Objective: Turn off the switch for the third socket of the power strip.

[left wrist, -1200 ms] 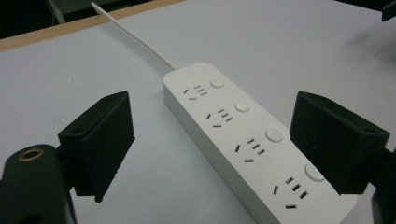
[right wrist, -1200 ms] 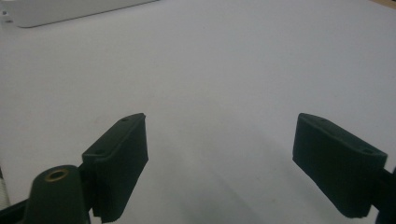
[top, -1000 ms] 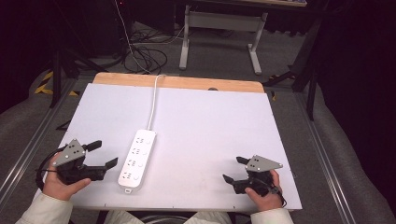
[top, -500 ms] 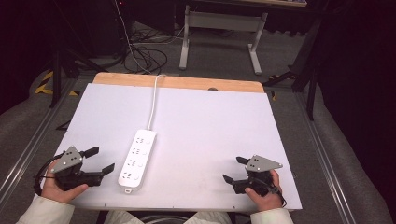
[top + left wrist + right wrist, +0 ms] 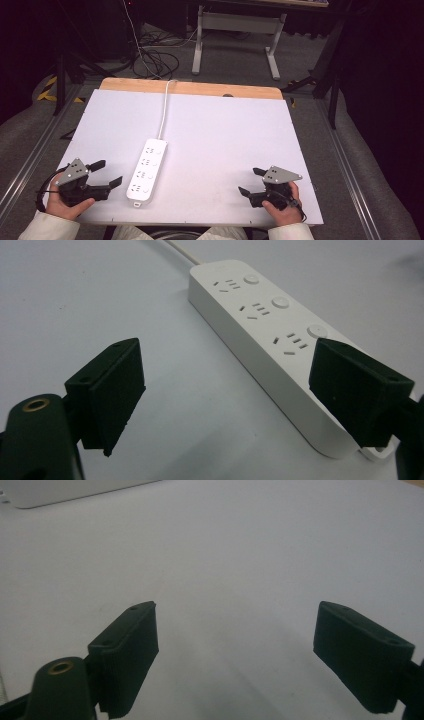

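Note:
A white power strip (image 5: pixel 147 171) lies near the front of the white table (image 5: pixel 225 130), its white cable (image 5: pixel 163 112) running to the far edge. My left gripper (image 5: pixel 107 173) rests at the front left, just left of the strip, open and empty. In the left gripper view the strip (image 5: pixel 265 335) shows its sockets and round buttons between and beyond the wide-set jaws of that gripper (image 5: pixel 240 395). My right gripper (image 5: pixel 251 181) sits at the front right, open, nothing between its jaws. In the right gripper view, this gripper (image 5: pixel 250 655) points over bare table, with the strip's end (image 5: pixel 65 492) at the top left.
A wooden strip (image 5: pixel 190 88) runs along the table's far edge. Beyond it stand a grey desk frame (image 5: pixel 235 35) and loose cables (image 5: pixel 155 57) on the floor. Metal rails (image 5: pixel 30 160) flank the table on both sides.
My left gripper has drawn back toward the front left edge, slightly away from the power strip. The right gripper has stayed put.

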